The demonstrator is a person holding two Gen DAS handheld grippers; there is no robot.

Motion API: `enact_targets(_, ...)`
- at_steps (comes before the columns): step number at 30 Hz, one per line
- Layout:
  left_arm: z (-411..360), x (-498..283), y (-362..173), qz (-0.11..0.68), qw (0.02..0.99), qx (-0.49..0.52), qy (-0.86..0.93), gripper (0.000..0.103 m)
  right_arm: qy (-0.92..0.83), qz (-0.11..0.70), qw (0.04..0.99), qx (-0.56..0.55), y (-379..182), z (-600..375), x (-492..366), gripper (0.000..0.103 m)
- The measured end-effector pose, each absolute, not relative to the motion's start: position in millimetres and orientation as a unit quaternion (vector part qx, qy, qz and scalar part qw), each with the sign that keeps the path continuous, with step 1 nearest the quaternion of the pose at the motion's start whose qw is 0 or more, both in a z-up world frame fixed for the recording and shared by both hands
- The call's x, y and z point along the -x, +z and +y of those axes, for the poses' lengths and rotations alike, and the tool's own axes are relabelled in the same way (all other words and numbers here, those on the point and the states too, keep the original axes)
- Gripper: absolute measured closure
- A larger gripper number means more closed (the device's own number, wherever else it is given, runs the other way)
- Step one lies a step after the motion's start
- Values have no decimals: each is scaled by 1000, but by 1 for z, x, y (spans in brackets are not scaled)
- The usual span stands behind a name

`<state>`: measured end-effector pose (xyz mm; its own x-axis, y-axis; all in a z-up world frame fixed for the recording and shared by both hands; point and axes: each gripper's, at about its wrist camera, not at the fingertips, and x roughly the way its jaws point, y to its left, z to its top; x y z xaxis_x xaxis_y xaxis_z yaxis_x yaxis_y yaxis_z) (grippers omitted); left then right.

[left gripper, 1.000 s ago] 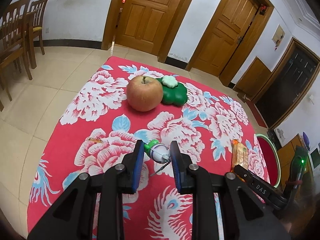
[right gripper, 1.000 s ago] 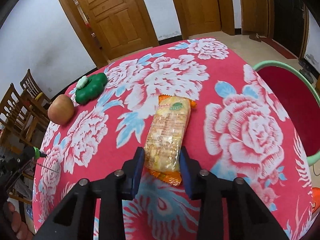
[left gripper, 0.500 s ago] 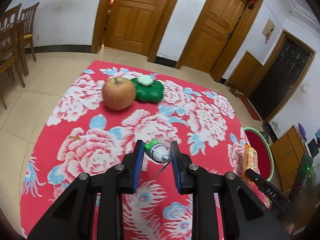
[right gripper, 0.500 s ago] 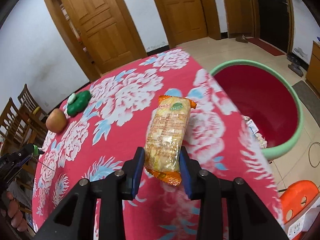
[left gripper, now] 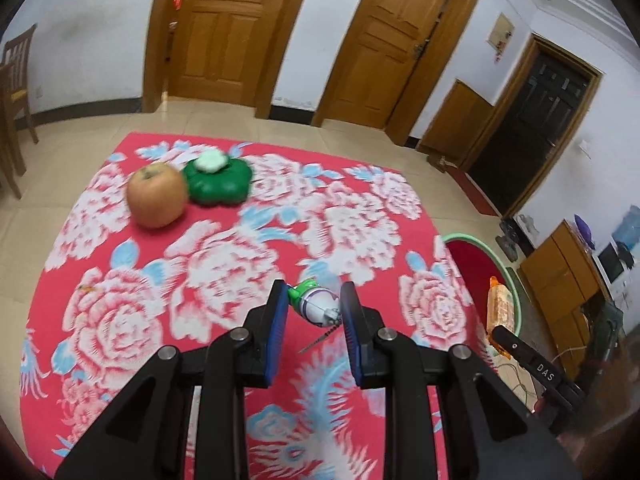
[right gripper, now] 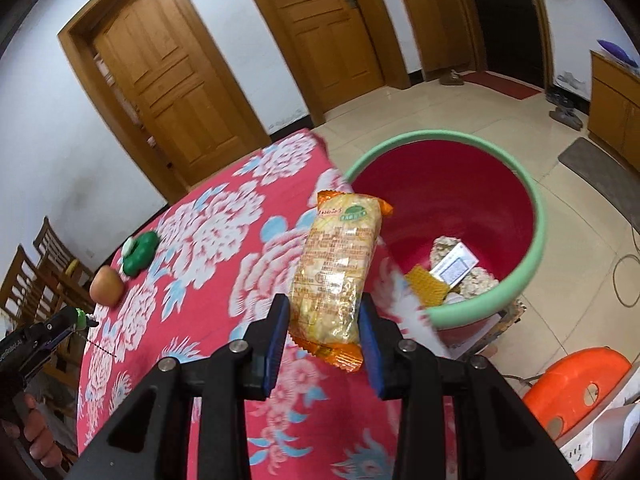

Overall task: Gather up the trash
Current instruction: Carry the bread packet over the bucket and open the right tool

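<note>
Centrally, a red floral tablecloth (left gripper: 224,264) is shown on a tiled floor (left gripper: 72,148), wooden doors (left gripper: 232,28) at upper frame. Snack packet (right gripper: 336,268) clamped by right gripper (right gripper: 322,328) beside red bin (right gripper: 536,240); small bottle (left gripper: 316,306) pinched by left gripper (left gripper: 314,312).

Blurred and cut-off bits

My packet (right gripper: 336,276) hides part of the bin (right gripper: 536,216) rim; the tabletop (left gripper: 224,264) pattern is smeared; the orange stool (right gripper: 580,384) runs off frame.
</note>
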<state>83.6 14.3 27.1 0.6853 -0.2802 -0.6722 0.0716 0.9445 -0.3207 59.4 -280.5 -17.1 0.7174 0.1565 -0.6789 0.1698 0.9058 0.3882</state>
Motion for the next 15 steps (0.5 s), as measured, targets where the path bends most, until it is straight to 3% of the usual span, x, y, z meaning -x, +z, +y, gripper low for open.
enact_targets(15, -70, -109, 34, 388, 901, 82, -172, 77, -62, 372, 888, -263, -37, -338, -60, 64)
